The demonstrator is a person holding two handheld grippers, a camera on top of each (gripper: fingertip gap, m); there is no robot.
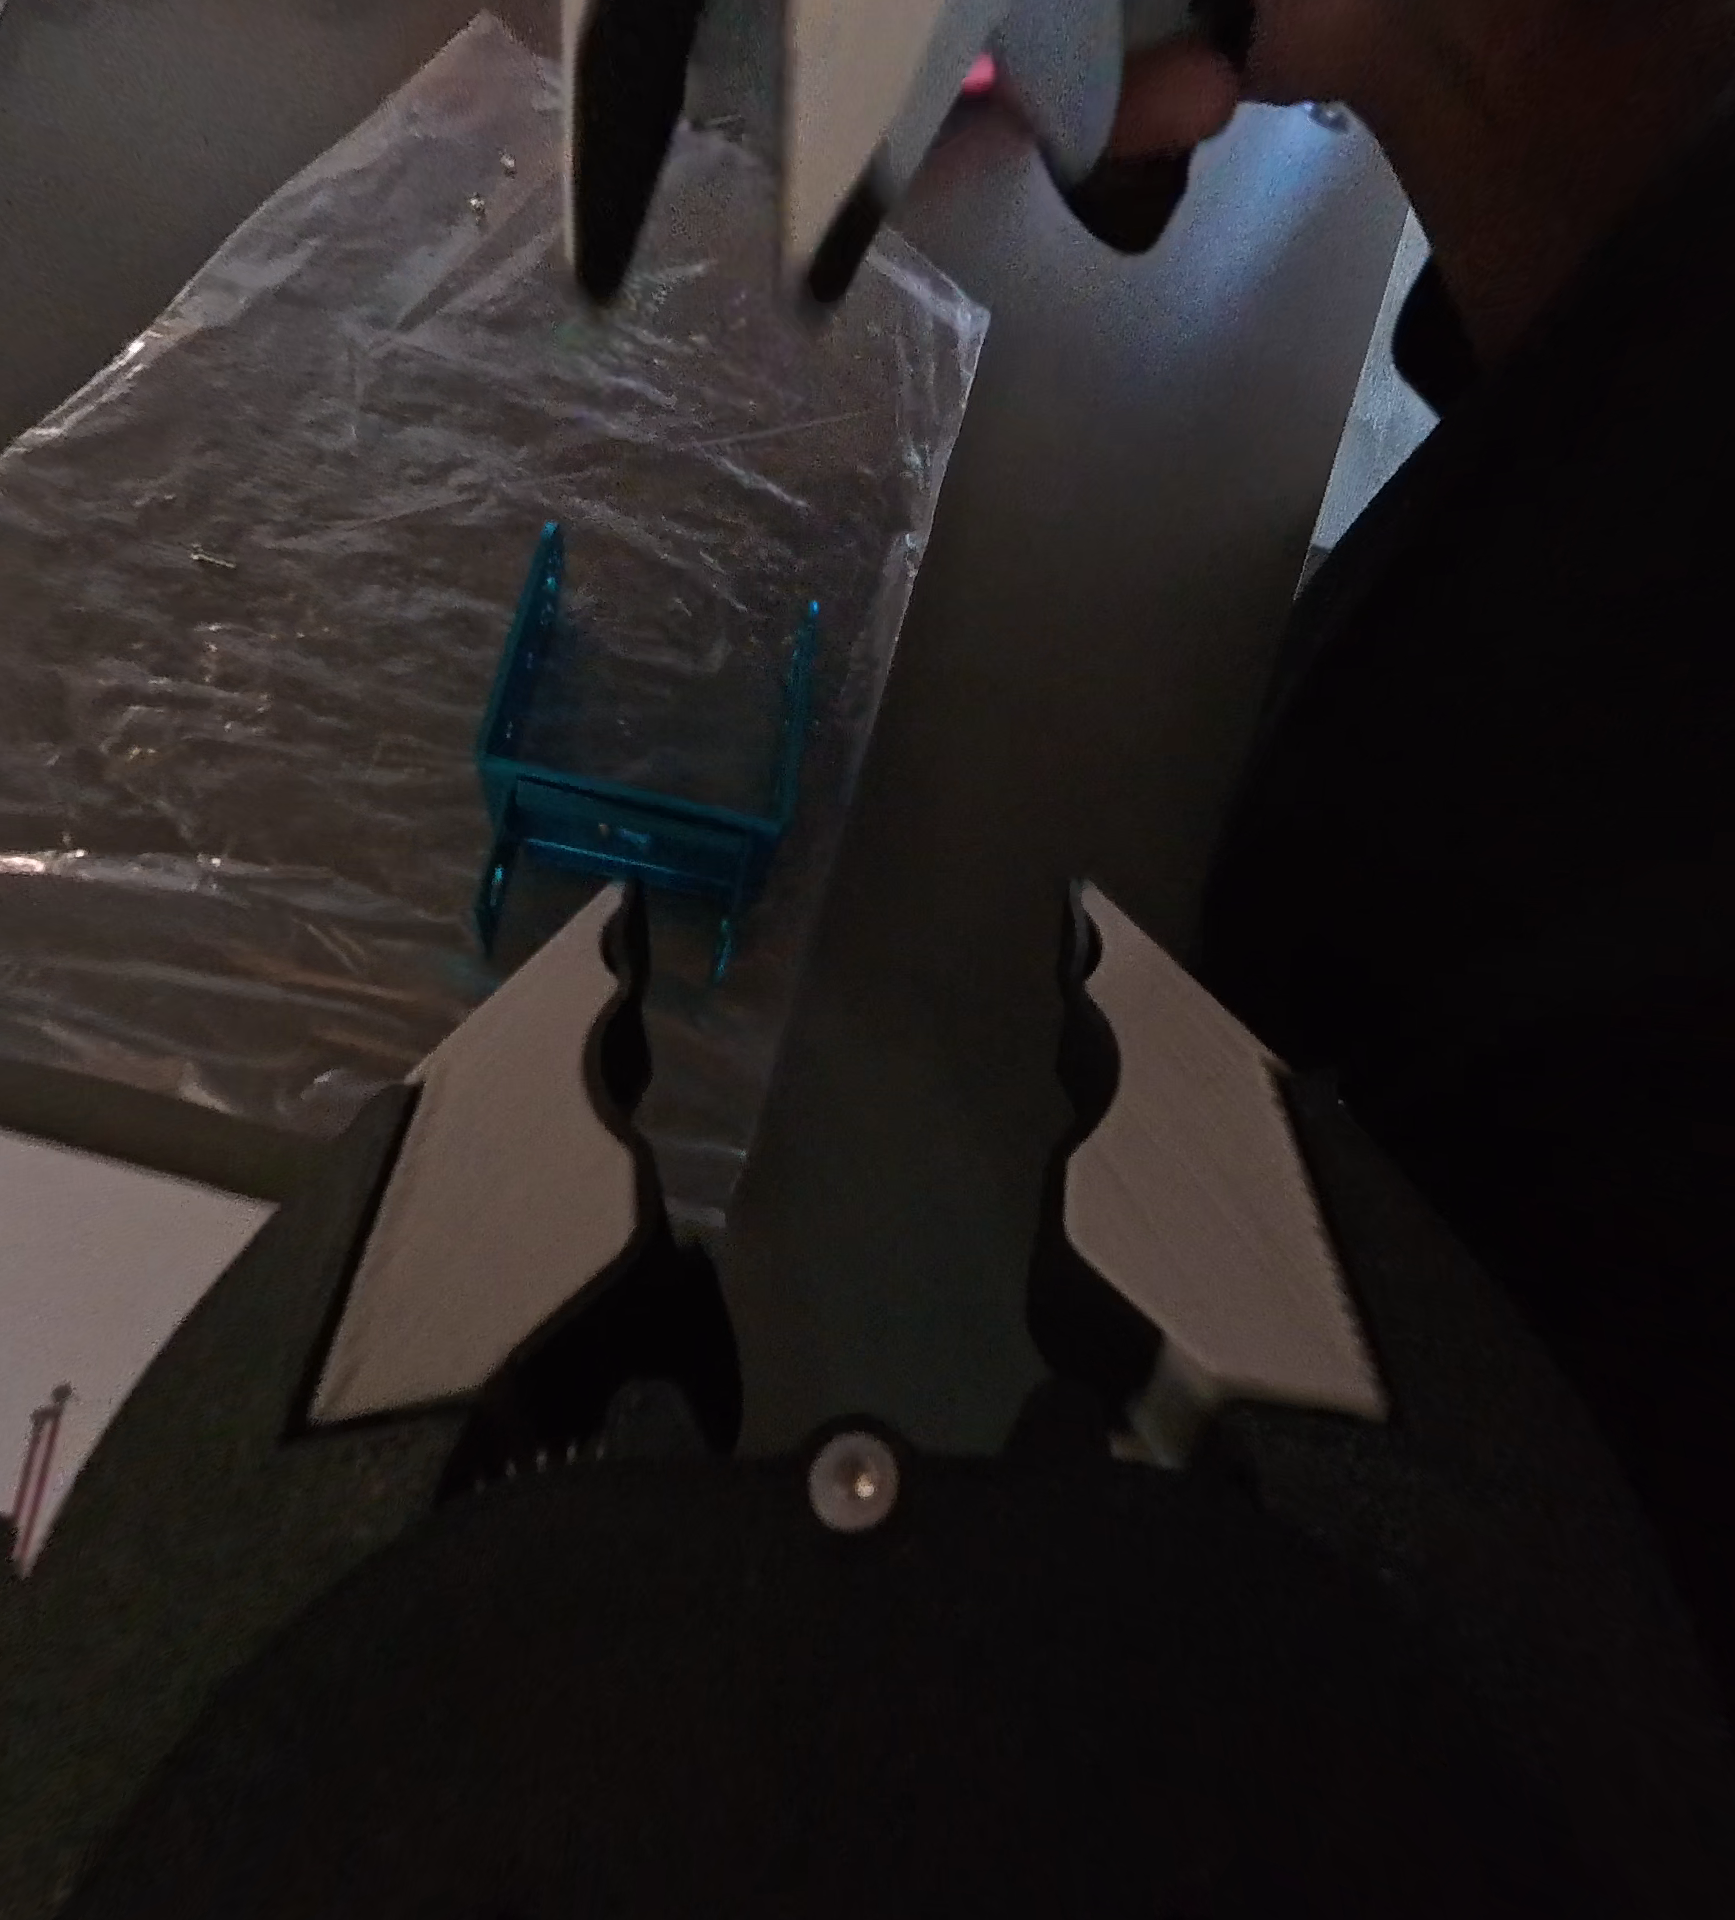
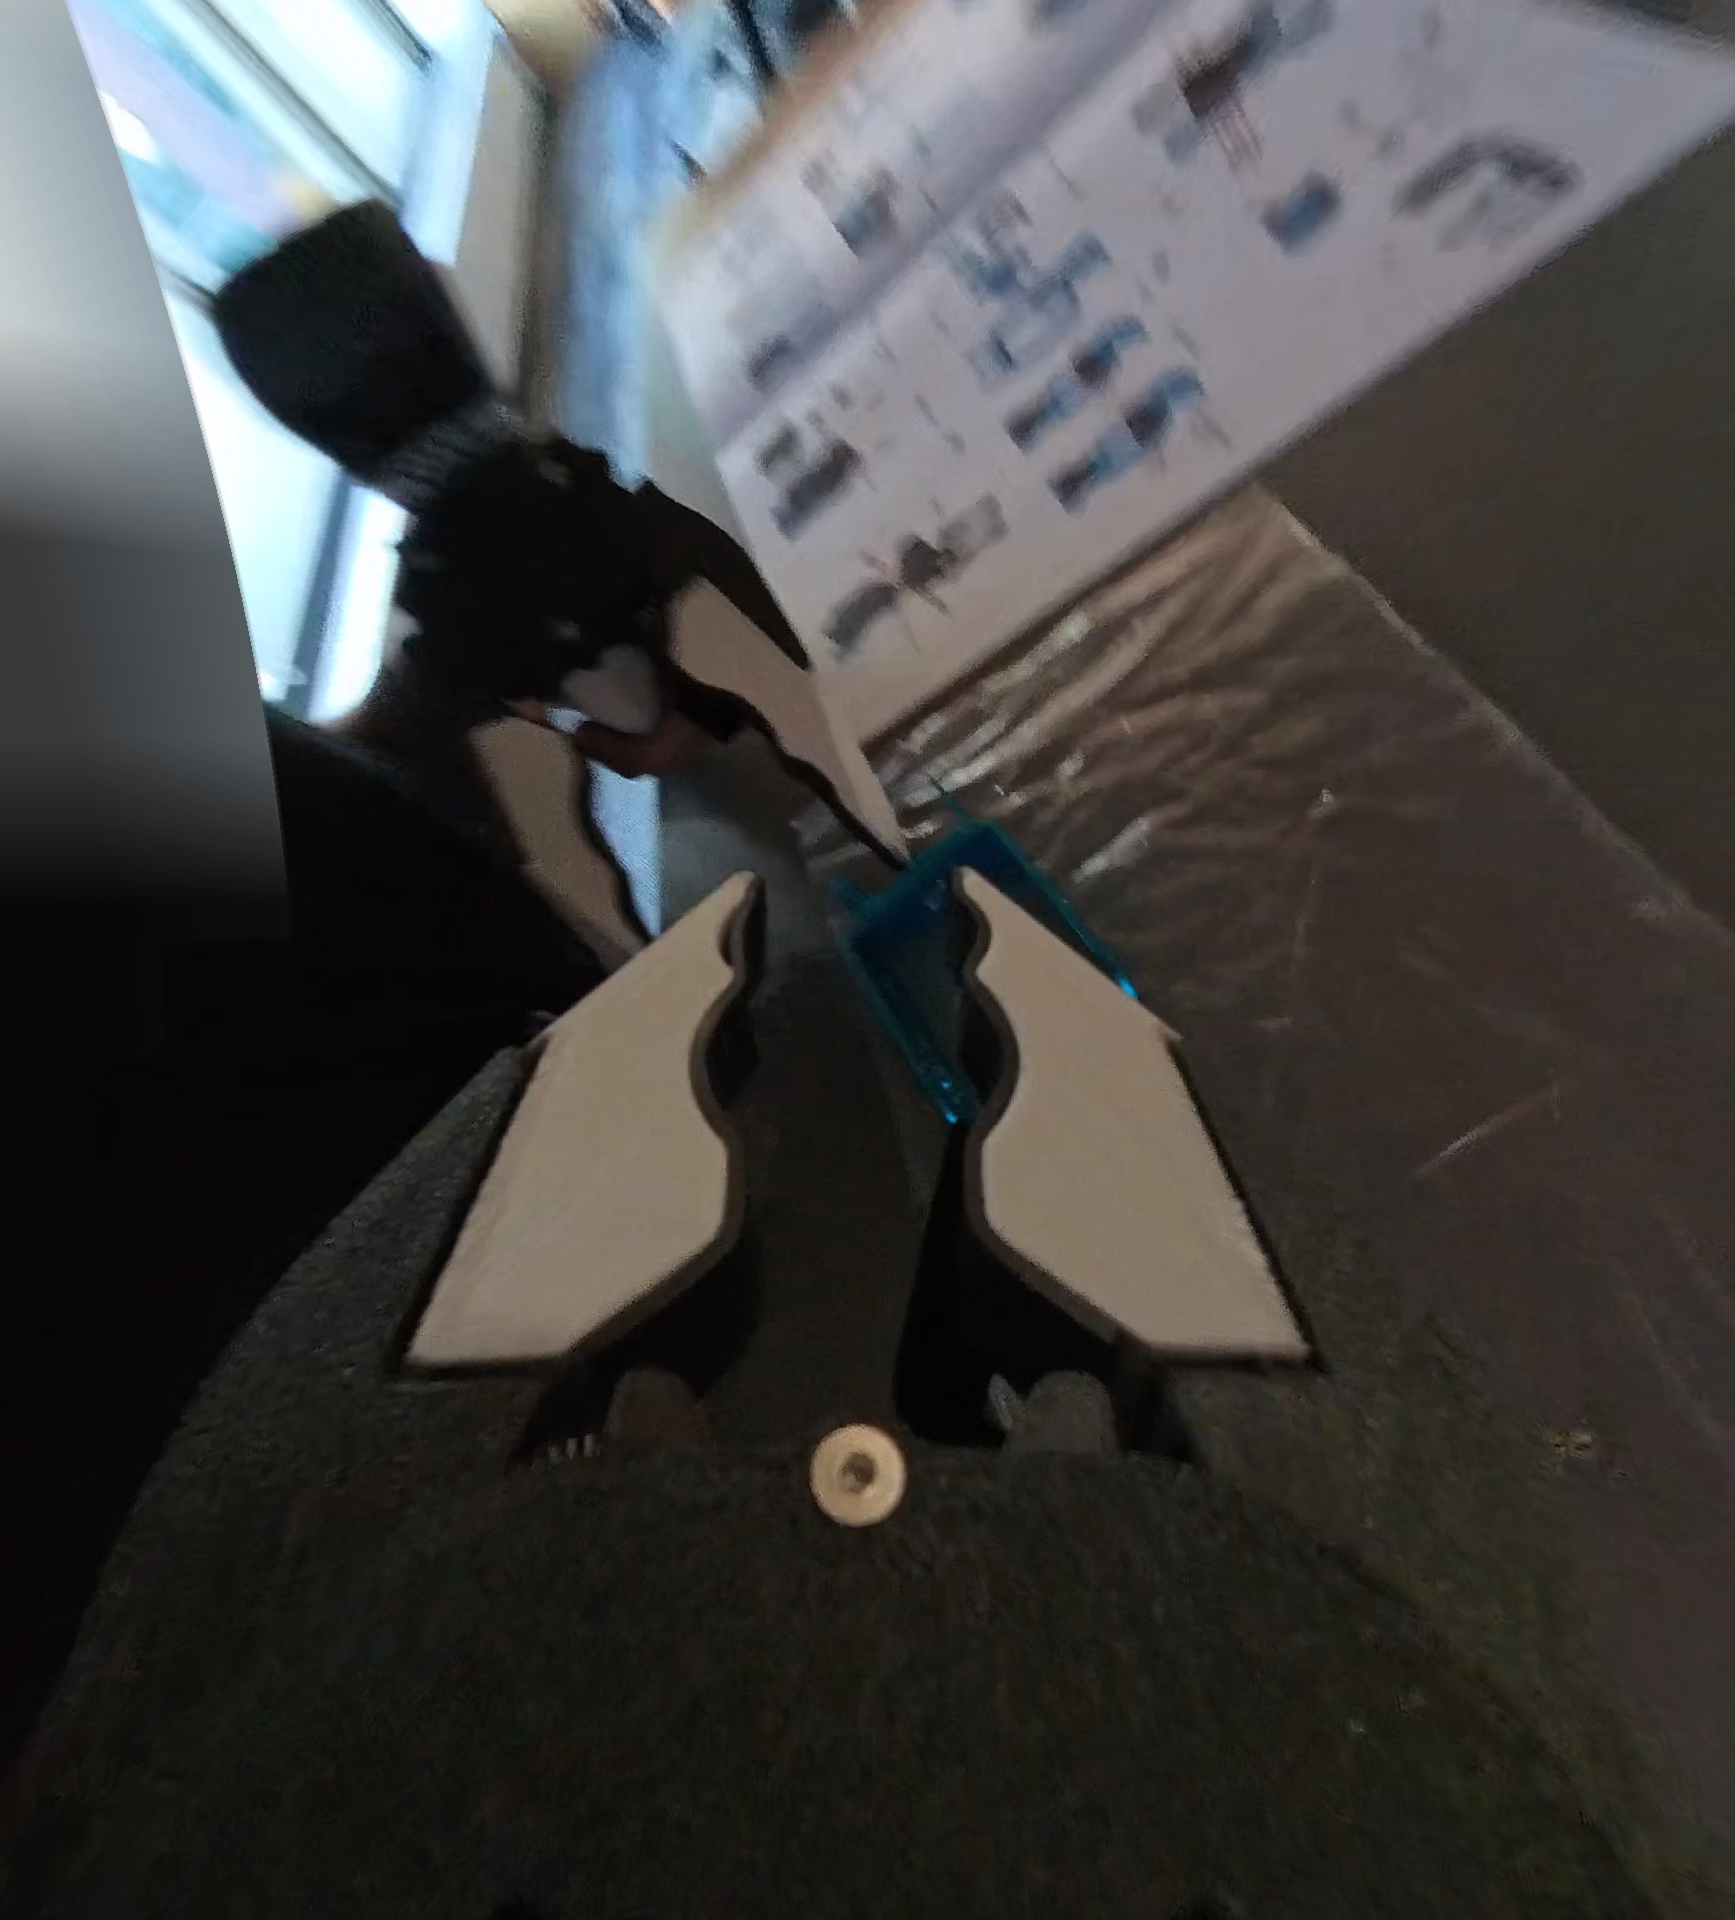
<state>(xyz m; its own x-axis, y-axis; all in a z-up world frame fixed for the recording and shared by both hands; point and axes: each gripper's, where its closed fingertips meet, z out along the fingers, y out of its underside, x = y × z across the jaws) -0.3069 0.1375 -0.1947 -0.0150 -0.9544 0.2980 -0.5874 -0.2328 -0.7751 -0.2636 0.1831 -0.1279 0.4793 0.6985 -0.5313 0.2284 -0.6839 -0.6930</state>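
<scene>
A small blue metal bracket frame [image 1: 634, 821] lies on a crinkled clear plastic sheet [image 1: 271, 644] on the grey table [image 1: 1102, 623]. My left gripper [image 1: 852, 899] is open wide and empty. Its left fingertip [image 1: 619, 914] is right at the bracket's near crossbar; I cannot tell if it touches. My right gripper [image 1: 712, 281] hangs open above the far end of the sheet, apart from the bracket. In the blurred right wrist view, the right gripper [image 2: 858, 883] is open and the bracket [image 2: 899, 935] shows through the gap between its fingers. The left gripper [image 2: 624, 790] is just beyond.
A white printed sheet [image 2: 1050, 312] lies on the table behind the plastic sheet [image 2: 1206, 748]. More white paper [image 1: 63, 1247] lies at the lower left. A person's dark clothing [image 1: 1569, 831] fills the right side. A bright window [image 2: 250, 208] is beyond the table edge. About 9 cm separates my left fingertips from my right.
</scene>
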